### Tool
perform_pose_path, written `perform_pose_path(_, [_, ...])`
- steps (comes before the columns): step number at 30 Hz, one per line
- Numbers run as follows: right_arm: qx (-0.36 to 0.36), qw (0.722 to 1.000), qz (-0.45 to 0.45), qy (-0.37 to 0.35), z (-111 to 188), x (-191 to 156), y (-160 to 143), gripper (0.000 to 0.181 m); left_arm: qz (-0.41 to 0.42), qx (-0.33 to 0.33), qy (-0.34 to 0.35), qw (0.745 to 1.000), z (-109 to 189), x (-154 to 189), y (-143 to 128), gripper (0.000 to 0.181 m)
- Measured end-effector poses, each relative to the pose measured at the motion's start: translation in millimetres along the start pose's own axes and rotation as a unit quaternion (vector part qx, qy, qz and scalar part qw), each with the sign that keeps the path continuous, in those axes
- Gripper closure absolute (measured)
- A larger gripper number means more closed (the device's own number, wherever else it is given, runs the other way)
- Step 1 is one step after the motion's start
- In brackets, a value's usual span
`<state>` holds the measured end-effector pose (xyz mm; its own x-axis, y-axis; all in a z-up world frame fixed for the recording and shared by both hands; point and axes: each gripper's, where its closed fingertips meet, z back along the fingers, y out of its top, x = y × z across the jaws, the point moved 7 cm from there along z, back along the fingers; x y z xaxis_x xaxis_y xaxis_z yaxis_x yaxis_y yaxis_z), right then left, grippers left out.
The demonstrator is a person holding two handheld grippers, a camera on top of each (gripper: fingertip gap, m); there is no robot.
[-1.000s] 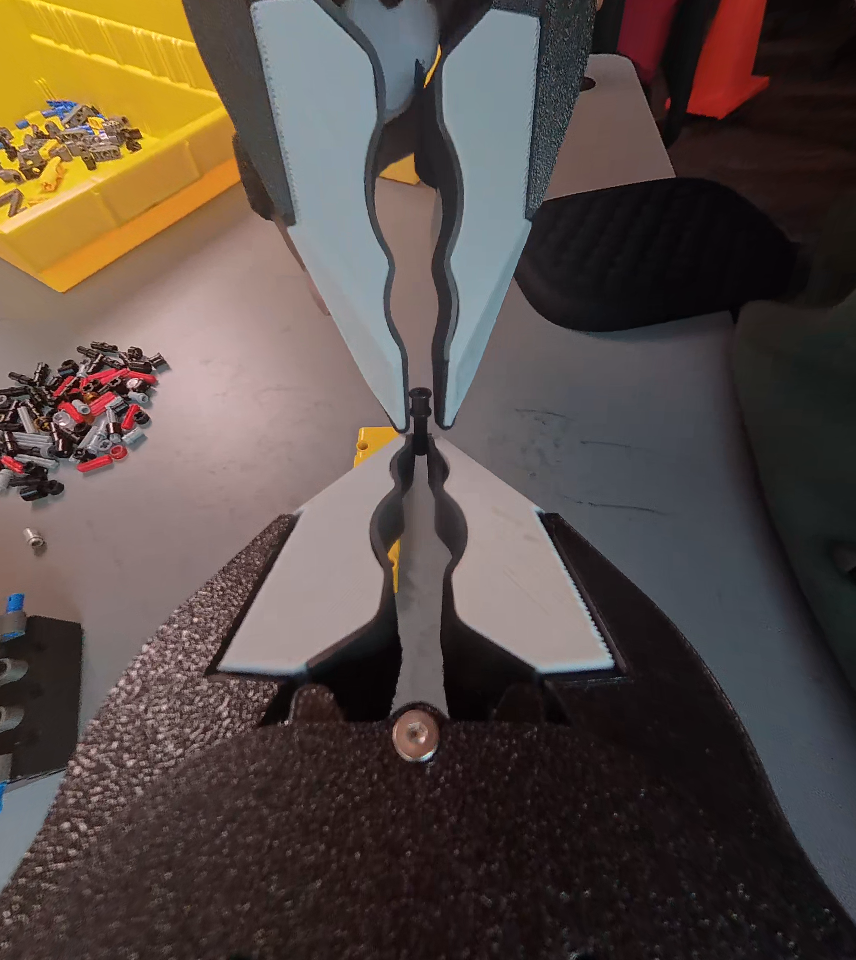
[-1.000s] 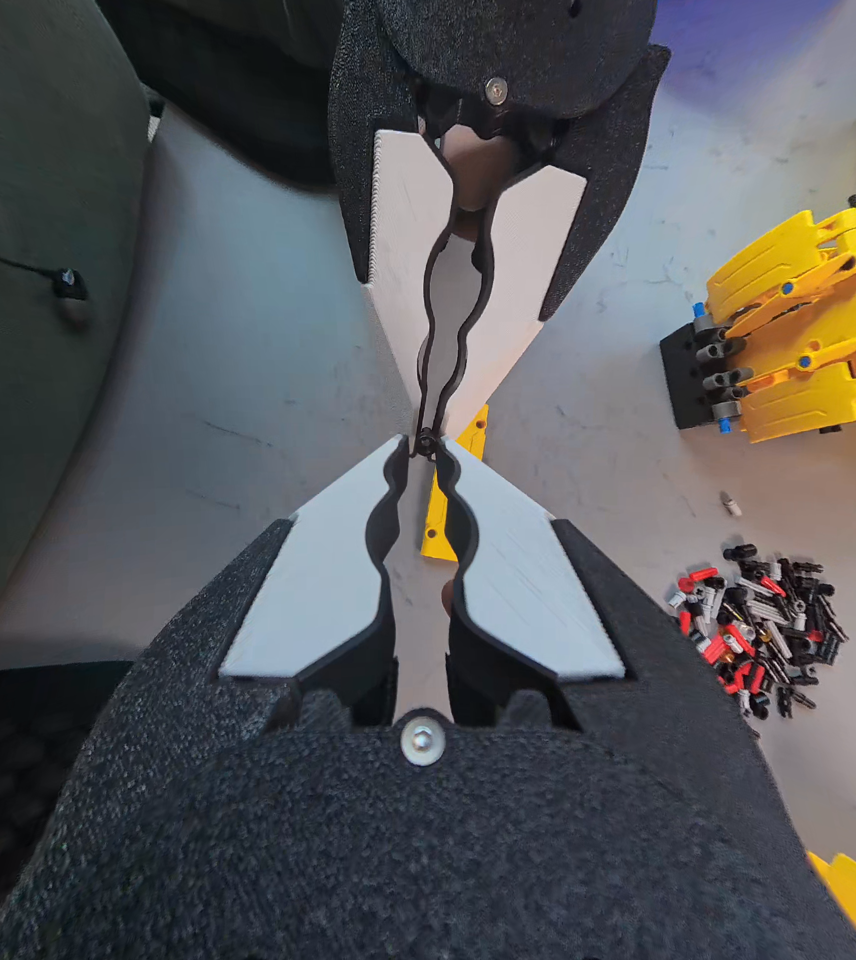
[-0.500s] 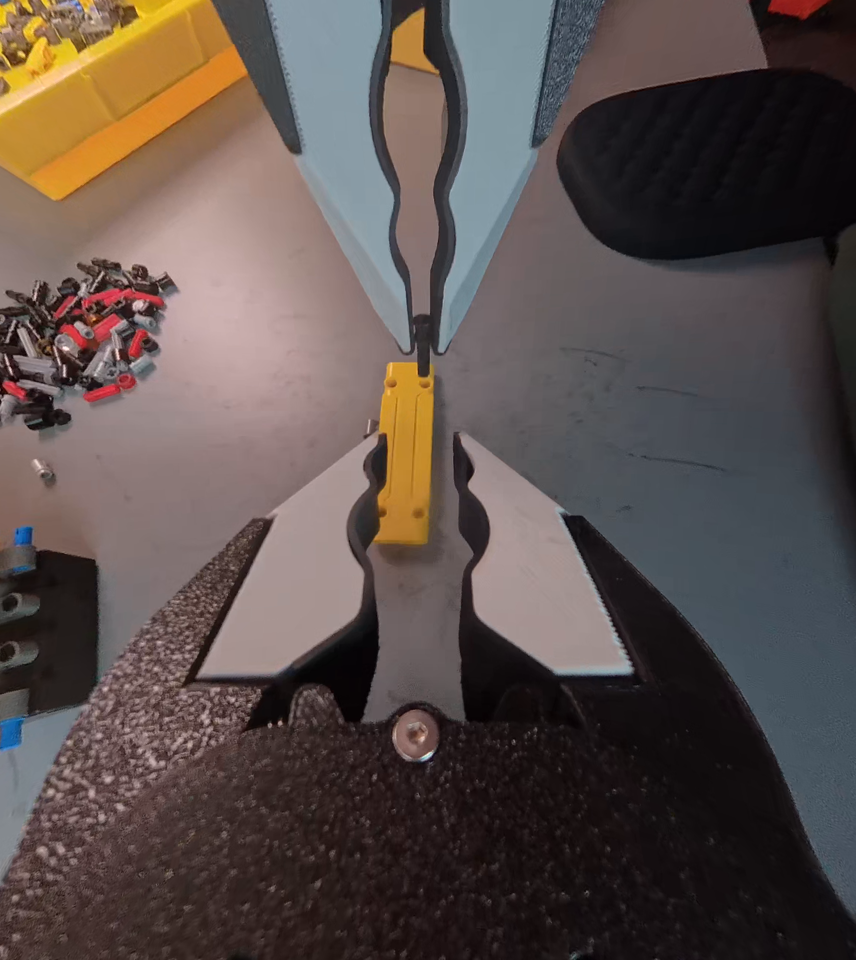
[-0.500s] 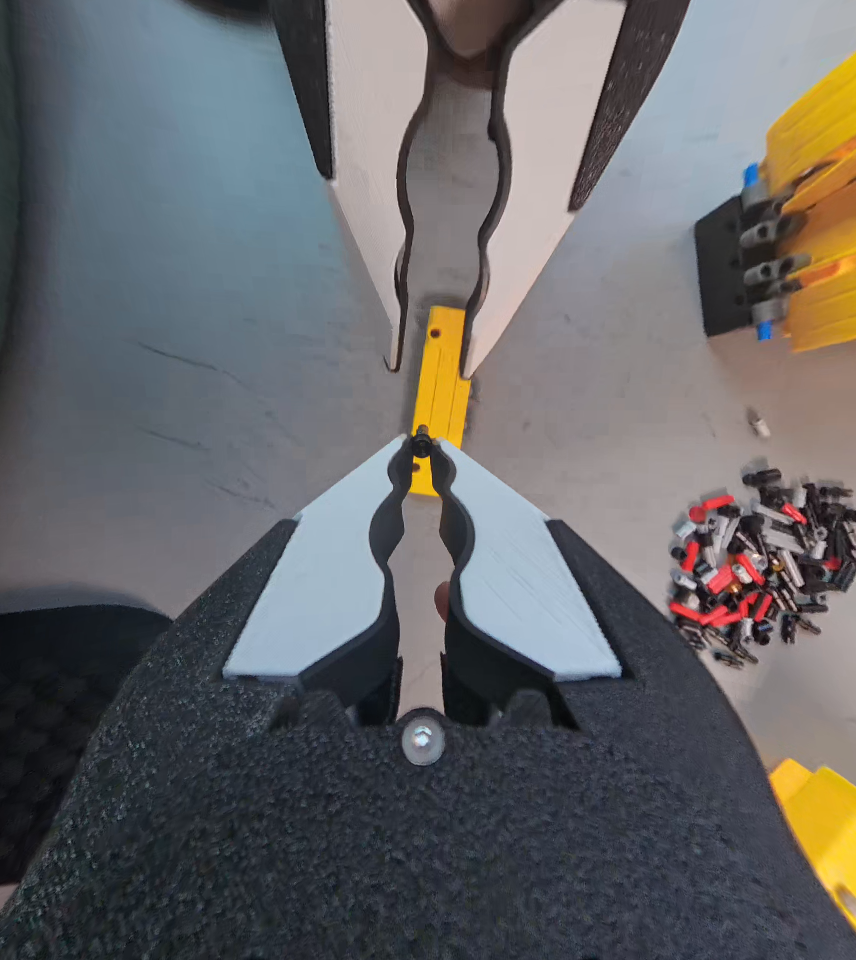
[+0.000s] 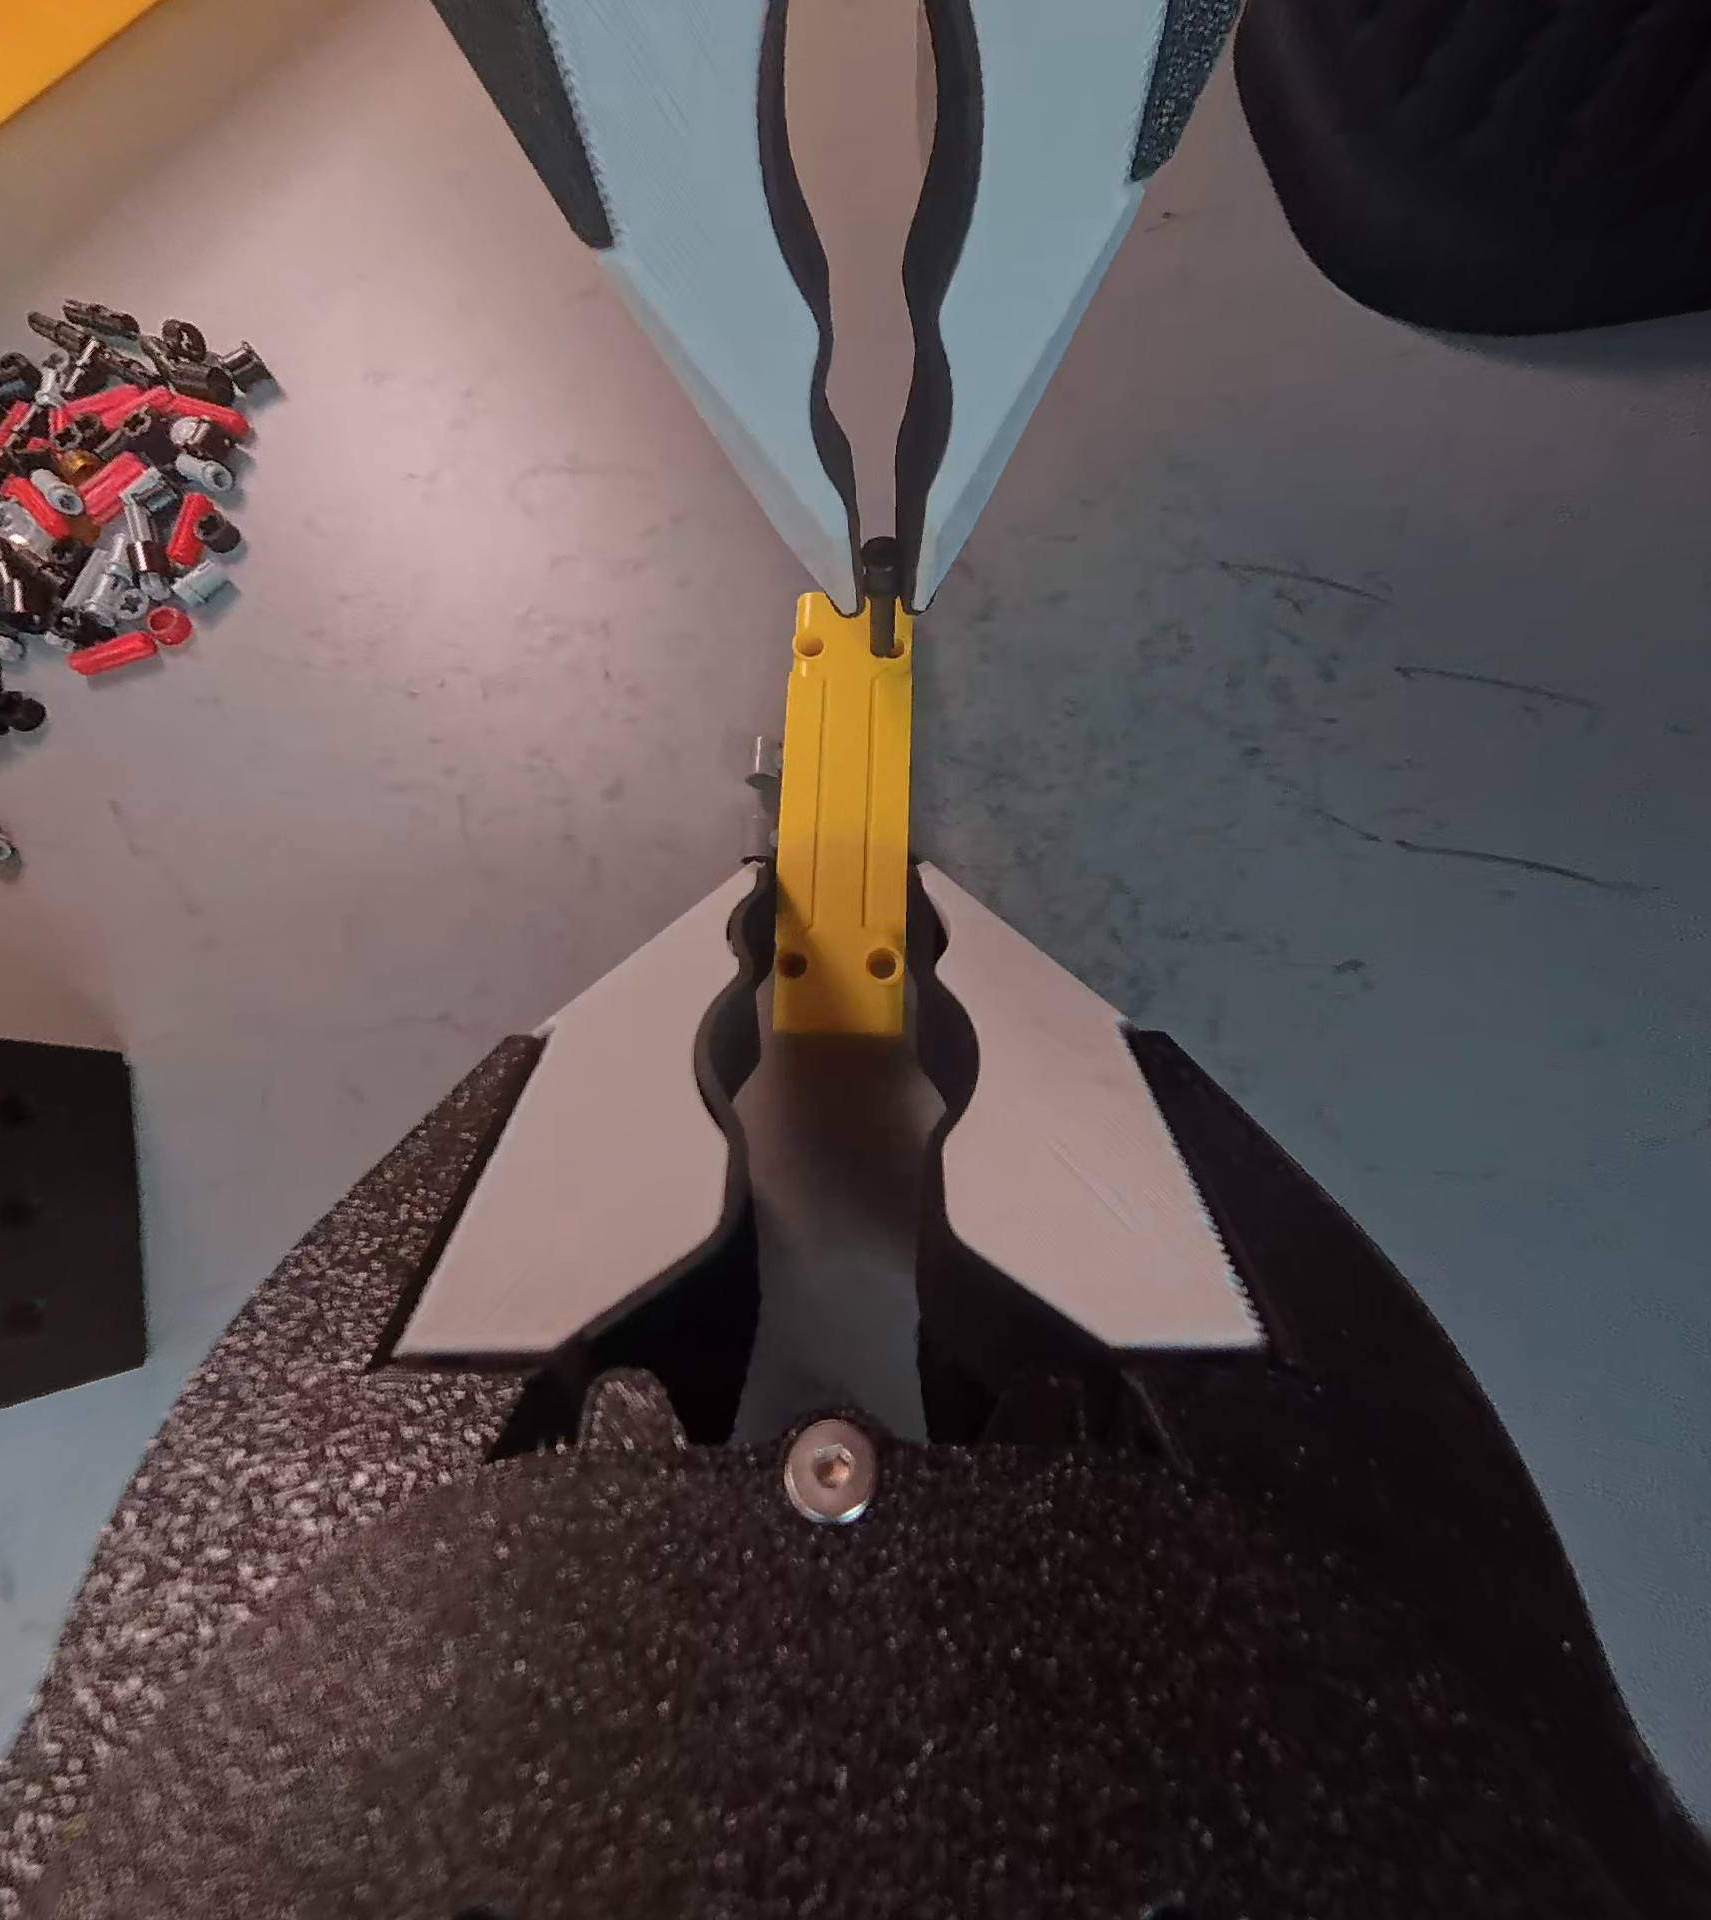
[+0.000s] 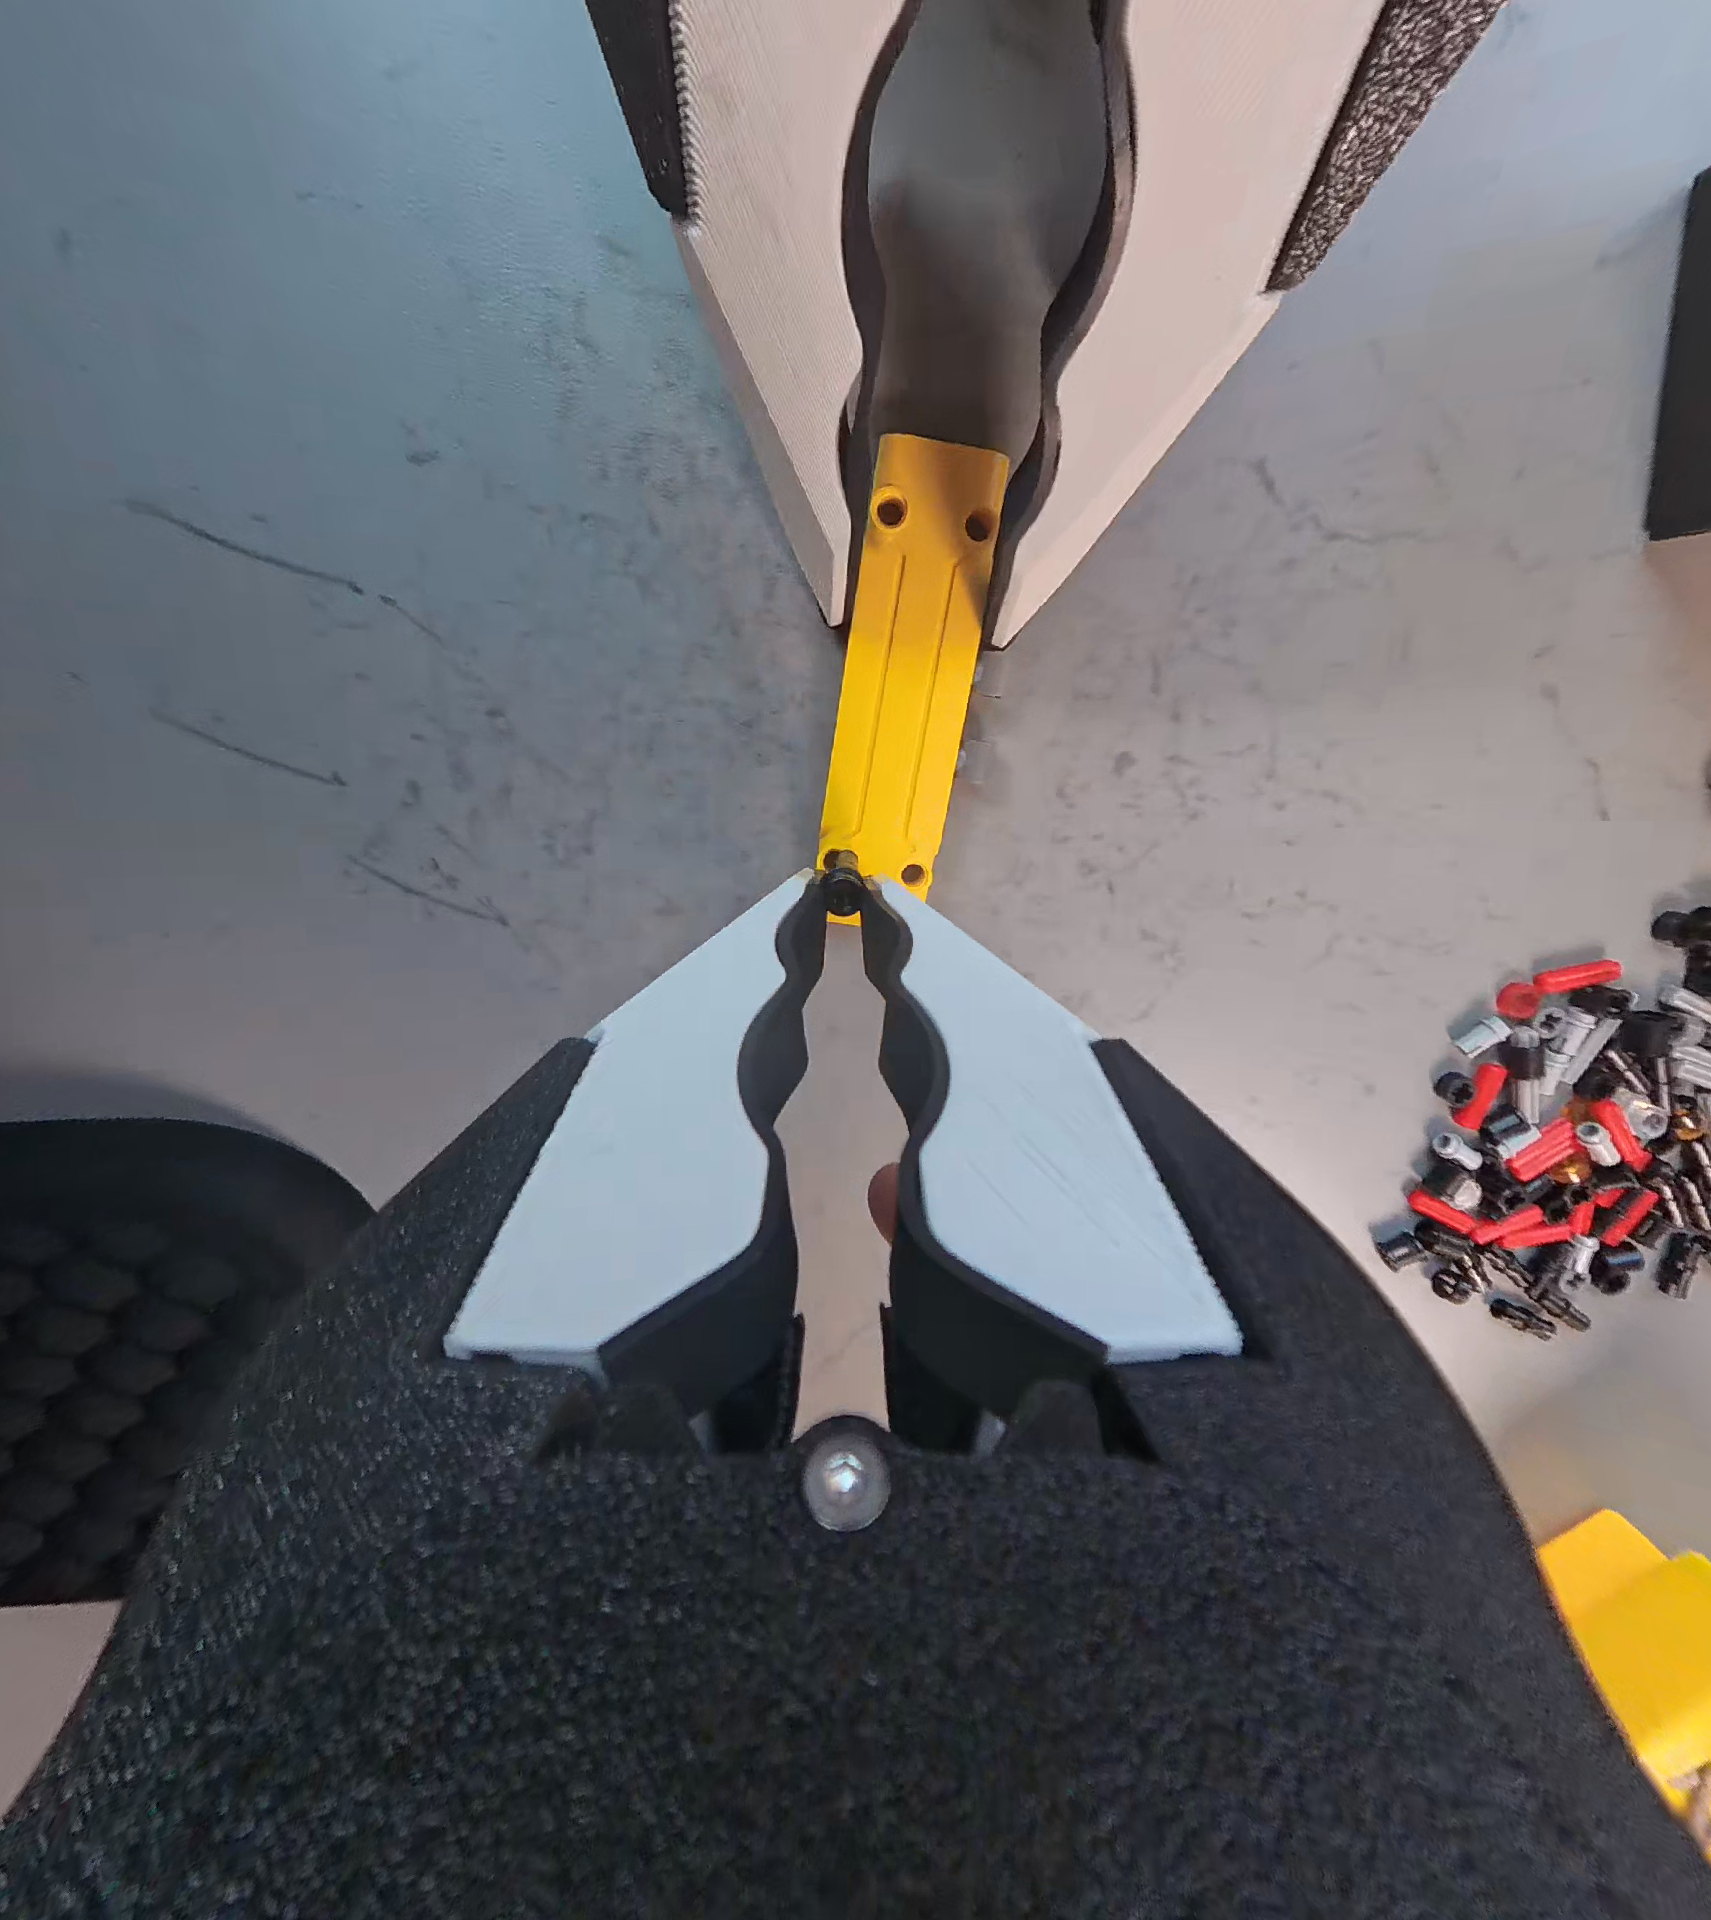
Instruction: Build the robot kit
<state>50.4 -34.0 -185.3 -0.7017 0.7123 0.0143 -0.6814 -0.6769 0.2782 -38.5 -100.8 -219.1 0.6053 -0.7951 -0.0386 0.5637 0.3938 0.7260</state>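
My left hand-held gripper (image 5: 838, 883) is clamped on the near end of the yellow beam (image 5: 840, 821), which lies flat on the desk (image 5: 1350, 831). My right hand-held gripper (image 6: 840, 896) pinches a black pin (image 6: 840, 883), its tip at a corner hole at the beam's far end. To seat it well, I judge the pin should stay in line with the hole while the left holds the beam from sliding. A heap of pins (image 5: 51, 499) lies well apart.

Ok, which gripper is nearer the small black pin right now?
Right. The right gripper is shut on the black pin, at a corner hole of the yellow beam; the left gripper clasps the beam's opposite end, away from the pin.
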Motion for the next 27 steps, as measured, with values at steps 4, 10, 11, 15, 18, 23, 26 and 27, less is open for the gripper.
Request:
perform_pose_path(4, [-0.010, 1.000, 0.017, -0.010, 0.0, -1.8, 1.8, 0.175, 0.003, -0.001, -0.002, 1.000, 0.0, -0.3, -0.2, 0.157])
perform_pose_path(10, [-0.016, 0.999, 0.035, -0.036, -0.7, -7.8, 1.7, 0.175, 0.008, -0.004, -0.001, 1.000, 0.0, -1.3, -0.2, 0.157])
perform_pose_path(11, [-0.018, 0.999, 0.032, -0.035, -0.8, -7.5, 2.0, 0.175, 0.009, -0.005, -0.001, 1.000, 0.1, -1.3, -0.1, 0.157])
perform_pose_path(15, [-0.032, 0.999, 0.031, -0.018, -1.5, -3.9, 4.7, 0.176, 0.008, -0.005, 0.000, 1.000, 0.1, -1.1, 0.0, 0.157])
perform_pose_path(18, [-0.039, 0.999, 0.032, -0.007, -2.0, -0.4, 4.8, 0.176, 0.007, -0.005, 0.003, 1.000, 0.3, -1.1, -0.3, 0.157])
perform_pose_path(23, [-0.047, 0.998, 0.032, -0.001, -2.8, 0.0, 5.9, 0.176, 0.011, -0.003, 0.000, 1.000, 0.3, -1.5, -0.3, 0.157])
perform_pose_path(26, [-0.051, 0.998, 0.025, 0.005, -3.4, 0.2, 6.8, 0.176, 0.012, -0.003, 0.000, 1.000, 0.3, -1.4, -0.2, 0.157])
perform_pose_path(27, [-0.054, 0.998, 0.023, 0.009, -5.1, 0.5, 7.2, 0.176, 0.012, -0.003, 0.000, 1.000, 0.1, -1.4, 0.0, 0.157])
